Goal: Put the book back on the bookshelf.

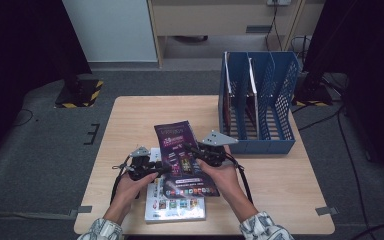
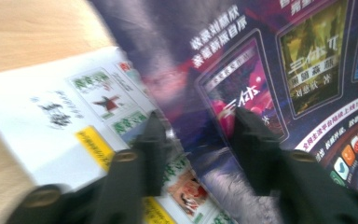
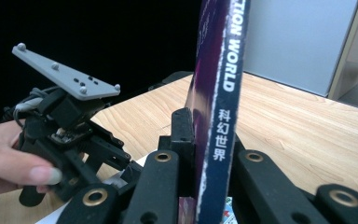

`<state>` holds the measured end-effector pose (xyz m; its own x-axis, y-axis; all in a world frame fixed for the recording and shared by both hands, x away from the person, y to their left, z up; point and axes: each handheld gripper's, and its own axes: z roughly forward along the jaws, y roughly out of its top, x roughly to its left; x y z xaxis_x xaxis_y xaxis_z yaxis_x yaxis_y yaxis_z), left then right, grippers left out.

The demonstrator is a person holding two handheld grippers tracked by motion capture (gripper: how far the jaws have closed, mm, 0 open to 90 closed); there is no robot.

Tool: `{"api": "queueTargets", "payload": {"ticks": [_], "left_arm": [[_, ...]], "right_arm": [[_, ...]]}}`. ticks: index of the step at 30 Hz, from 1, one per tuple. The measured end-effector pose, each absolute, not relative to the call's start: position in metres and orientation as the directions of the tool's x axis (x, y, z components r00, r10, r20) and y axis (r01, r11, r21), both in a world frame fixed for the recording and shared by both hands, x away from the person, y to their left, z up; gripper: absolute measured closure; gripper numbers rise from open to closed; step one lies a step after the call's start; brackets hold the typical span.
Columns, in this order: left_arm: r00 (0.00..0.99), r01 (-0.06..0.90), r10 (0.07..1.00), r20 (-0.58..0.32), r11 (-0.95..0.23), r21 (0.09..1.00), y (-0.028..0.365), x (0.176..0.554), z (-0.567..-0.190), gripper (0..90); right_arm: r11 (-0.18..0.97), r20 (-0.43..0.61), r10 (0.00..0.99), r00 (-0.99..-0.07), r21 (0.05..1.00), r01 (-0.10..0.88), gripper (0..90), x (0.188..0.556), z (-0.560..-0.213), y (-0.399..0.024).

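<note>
Right gripper [image 3: 200,154] clamps purple magazine [image 3: 216,93]; lower spine hidden behind jaws.

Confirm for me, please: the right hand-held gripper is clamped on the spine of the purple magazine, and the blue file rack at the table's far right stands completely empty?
Not quite. The blue file rack is not empty: the high view shows at least one thin item standing upright in its left compartments. The rest holds: the right hand-held gripper is clamped on the spine of the purple magazine, as the right gripper view shows.
</note>
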<state>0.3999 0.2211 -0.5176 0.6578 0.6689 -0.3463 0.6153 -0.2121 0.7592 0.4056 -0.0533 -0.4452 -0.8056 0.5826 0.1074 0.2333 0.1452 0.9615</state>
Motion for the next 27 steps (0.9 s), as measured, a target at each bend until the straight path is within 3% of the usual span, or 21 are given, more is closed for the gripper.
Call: {"api": "queueTargets", "payload": {"ticks": [5,13,27], "left_arm": [[0.652,0.616,0.678,-0.339,-0.214,0.758,0.221,0.4,-0.516,71.7],[0.663,0.573,0.7,-0.263,-0.25,0.78,0.223,0.398,-0.507,78.6],[0.667,0.525,0.713,-0.215,-0.245,0.815,0.228,0.396,-0.495,80.9]], "right_arm": [[0.146,0.115,0.578,-0.808,0.96,0.241,83.2,0.407,-0.444,-0.056],[0.179,0.096,0.579,-0.809,0.954,0.242,82.7,0.41,-0.441,-0.058],[0.22,0.065,0.541,-0.838,0.951,0.215,78.4,0.411,-0.427,-0.055]]}}
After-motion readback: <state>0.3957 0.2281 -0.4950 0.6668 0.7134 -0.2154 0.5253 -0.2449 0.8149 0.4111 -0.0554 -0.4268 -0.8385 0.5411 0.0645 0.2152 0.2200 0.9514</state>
